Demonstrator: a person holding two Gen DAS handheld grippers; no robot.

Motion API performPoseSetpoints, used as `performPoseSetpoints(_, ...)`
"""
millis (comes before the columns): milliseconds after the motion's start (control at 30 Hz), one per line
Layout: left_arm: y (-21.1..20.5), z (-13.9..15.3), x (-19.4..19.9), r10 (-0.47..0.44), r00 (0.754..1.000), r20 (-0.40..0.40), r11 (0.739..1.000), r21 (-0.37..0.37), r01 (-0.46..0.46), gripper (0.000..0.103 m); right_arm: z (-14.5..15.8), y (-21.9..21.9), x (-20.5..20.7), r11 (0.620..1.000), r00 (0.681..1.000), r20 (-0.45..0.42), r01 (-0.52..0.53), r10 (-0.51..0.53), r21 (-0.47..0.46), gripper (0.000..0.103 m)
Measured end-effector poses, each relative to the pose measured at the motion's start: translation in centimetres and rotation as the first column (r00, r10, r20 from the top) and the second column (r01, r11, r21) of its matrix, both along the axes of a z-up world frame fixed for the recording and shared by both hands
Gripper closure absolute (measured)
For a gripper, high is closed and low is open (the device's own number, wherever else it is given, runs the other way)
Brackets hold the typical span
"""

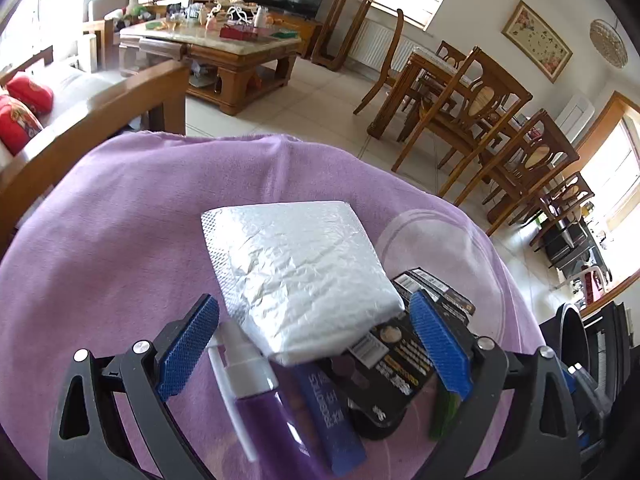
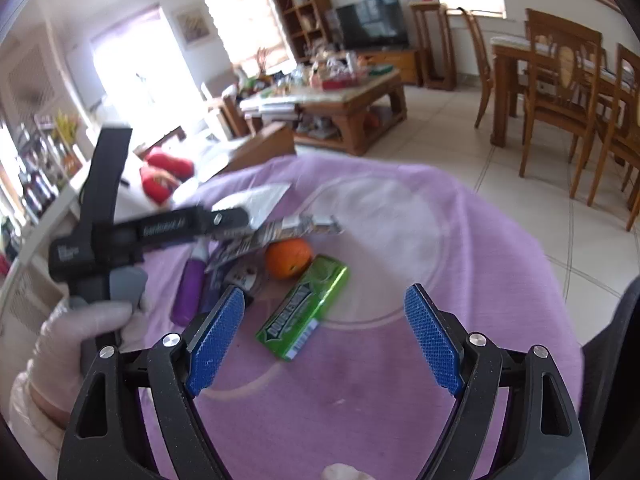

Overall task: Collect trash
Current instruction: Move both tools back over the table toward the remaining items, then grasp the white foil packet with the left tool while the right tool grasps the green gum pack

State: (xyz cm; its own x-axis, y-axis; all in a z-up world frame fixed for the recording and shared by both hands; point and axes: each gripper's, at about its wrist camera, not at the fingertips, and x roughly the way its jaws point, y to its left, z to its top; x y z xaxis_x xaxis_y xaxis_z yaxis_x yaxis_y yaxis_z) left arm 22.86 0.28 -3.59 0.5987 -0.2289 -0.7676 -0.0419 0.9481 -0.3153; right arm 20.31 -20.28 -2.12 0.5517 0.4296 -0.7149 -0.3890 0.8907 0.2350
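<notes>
Looking along the left gripper, I am seeing its blue pads standing wide apart with nothing pressed between them, poised low over a huddle of litter on the purple cloth that is covering the round table. A white padded envelope is lying flat in the middle, its near corner overlapping a black printed packet, while a purple spray bottle and a dark blue tube are lying side by side just below it (all of it is sitting roughly between the pads, so I cannot tell which piece is the target). The spread seems wide enough to straddle the envelope's corner or the bottle. From the right gripper, the jaws are likewise gaping and holding nothing, hovering over a green gum pack lying flat and slanted on the cloth, which sits nearer the left pad. Just beyond it an orange is resting, touching or nearly touching the pack's far end. A gloved hand is gripping the other tool's handle at the left, blurred, over the same heap. To my eye the collecting has hardly begun: everything is still lying on the cloth, and no bin is showing in either view.
</notes>
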Motion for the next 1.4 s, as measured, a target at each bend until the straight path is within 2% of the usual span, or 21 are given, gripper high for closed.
performPoseSetpoints(100, 0.3, -0.7, 0.0, 0.008, 1.000, 0.008, 1.000, -0.026, -0.008, 0.011, -1.2, 2.0, 0.3, 0.998, 1.000, -0.016, -0.022, 0.021, -0.067, 0.021)
performPoseSetpoints(233, 0.6, -0.6, -0.8, 0.013, 0.999, 0.035, 1.000, -0.010, -0.012, 0.027, -2.6, 3.5, 0.9, 0.992, 1.000, -0.030, -0.014, 0.010, -0.124, 0.022)
performPoseSetpoints(267, 0.9, -0.5, -1.0, 0.018, 0.999, 0.042, 1.000, -0.015, -0.018, 0.033, -2.9, 3.7, 1.2, 0.991, 1.000, -0.031, -0.011, 0.006, -0.135, 0.027)
performPoseSetpoints(400, 1.3, -0.4, -1.2, 0.023, 0.998, 0.057, 1.000, -0.017, -0.022, 0.048, -4.0, 4.5, 1.8, 0.981, 1.000, -0.019, -0.011, 0.007, -0.192, 0.042)
performPoseSetpoints(467, 1.6, -0.4, -1.3, 0.028, 0.998, 0.062, 0.999, -0.036, -0.026, 0.052, -4.3, 4.6, 1.9, 0.975, 1.000, -0.001, -0.002, 0.002, -0.221, 0.059)
performPoseSetpoints(567, 2.2, -0.3, -1.4, 0.035, 0.997, 0.076, 0.997, -0.072, -0.029, 0.060, -4.5, 4.2, 2.1, 0.977, 1.000, 0.000, 0.005, -0.005, -0.211, 0.065)
performPoseSetpoints(600, 2.2, -0.2, -1.5, 0.037, 0.996, 0.080, 0.997, -0.072, -0.031, 0.066, -4.5, 3.9, 2.1, 0.979, 1.000, -0.001, 0.009, -0.010, -0.206, 0.066)
performPoseSetpoints(633, 2.3, -0.2, -1.5, 0.037, 0.996, 0.081, 0.997, -0.071, -0.031, 0.077, -4.5, 3.6, 2.0, 0.980, 1.000, -0.002, 0.013, -0.014, -0.199, 0.068)
performPoseSetpoints(667, 2.3, -0.1, -1.6, 0.039, 0.996, 0.086, 0.997, -0.074, -0.032, 0.081, -4.4, 3.5, 2.0, 0.982, 1.000, -0.004, 0.017, -0.018, -0.190, 0.070)
performPoseSetpoints(900, 1.8, 1.4, -3.2, 0.026, 0.984, 0.175, 0.999, -0.048, -0.018, 0.084, -3.3, 0.1, -0.3, 0.998, 0.999, -0.003, 0.037, -0.038, -0.053, 0.072)
performPoseSetpoints(1167, 1.5, 2.7, -5.5, 0.024, 0.970, 0.241, 0.997, -0.078, -0.006, 0.085, -0.4, -3.0, -4.9, 0.998, 0.995, 0.087, 0.045, -0.048, 0.036, 0.072)
performPoseSetpoints(1400, -1.9, 6.2, -10.1, -0.045, 0.934, 0.355, 0.996, -0.059, 0.070, 0.085, 3.3, -6.5, -9.1, 0.988, 0.977, 0.194, 0.061, -0.088, 0.139, 0.072)
